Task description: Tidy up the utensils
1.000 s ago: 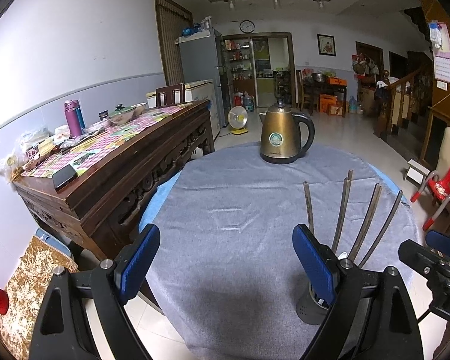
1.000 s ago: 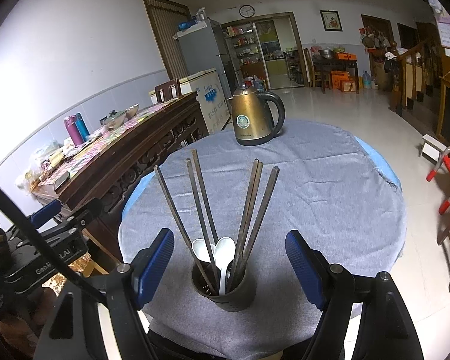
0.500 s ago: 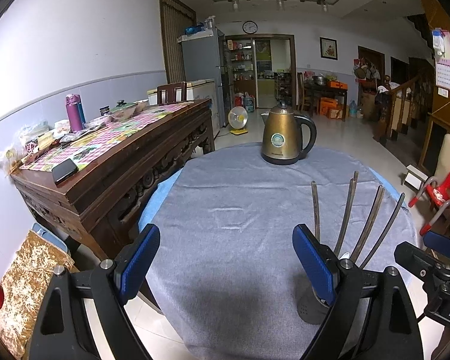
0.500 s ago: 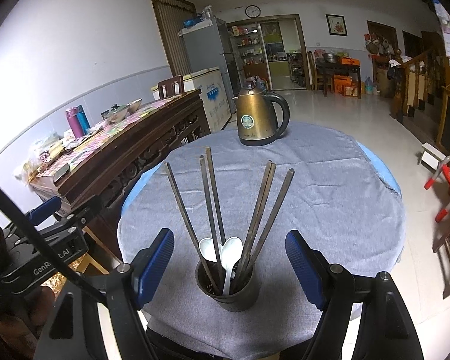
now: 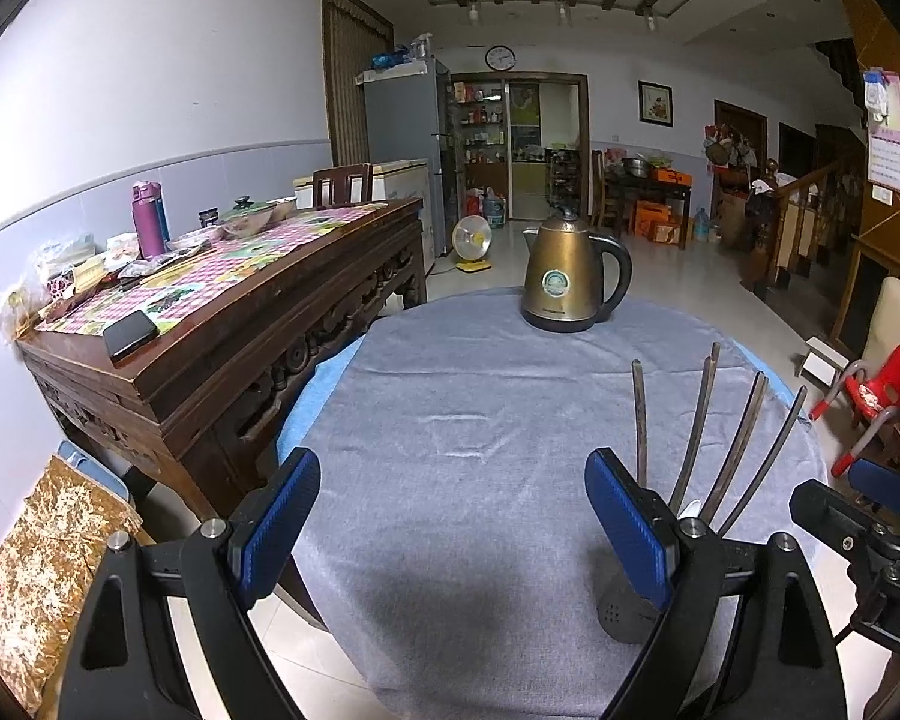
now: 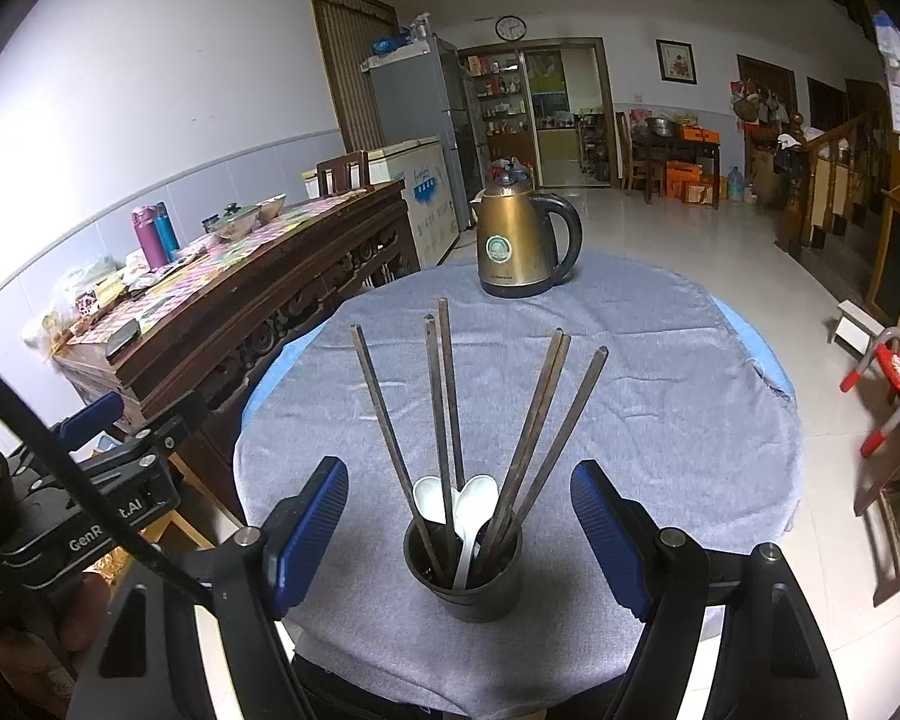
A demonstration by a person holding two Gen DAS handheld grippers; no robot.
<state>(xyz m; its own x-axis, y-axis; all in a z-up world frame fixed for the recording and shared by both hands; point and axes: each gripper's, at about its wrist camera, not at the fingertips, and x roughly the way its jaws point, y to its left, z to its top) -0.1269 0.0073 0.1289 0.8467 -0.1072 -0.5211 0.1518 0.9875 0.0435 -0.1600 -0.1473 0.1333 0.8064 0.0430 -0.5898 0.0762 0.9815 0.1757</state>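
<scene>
Setting: A round table under a grey cloth (image 6: 660, 396) stood in a tiled living room, with a carved wooden sideboard (image 5: 228, 324) just beside it.

Utensils: Six dark chopsticks (image 6: 444, 396) and two white spoons (image 6: 471, 501) stood fanned out in a dark holder cup (image 6: 465, 570) near the table's front edge. No loose utensil lay on the visible cloth.

Kettle: A bronze electric kettle (image 6: 519, 246) sat upright at the far side of the table, well apart from the cup.

Right gripper: The right gripper (image 6: 459, 531) hovered with its blue pads spread wide on either side of the cup, touching neither the cup nor the chopsticks and holding nothing.

Left gripper: The left gripper (image 5: 453, 525) was likewise spread wide and empty, aimed over bare cloth, with the cup off to its right, partly hidden behind one finger.

Step in hand: By the look of it, the sorting was at or near its end, with every visible piece already standing in the cup.

Next move: If anything remained, it called for a light, narrow pinch on a single chopstick, taken straight up or down so the leaning bundle and the light cup were not tipped.
</scene>
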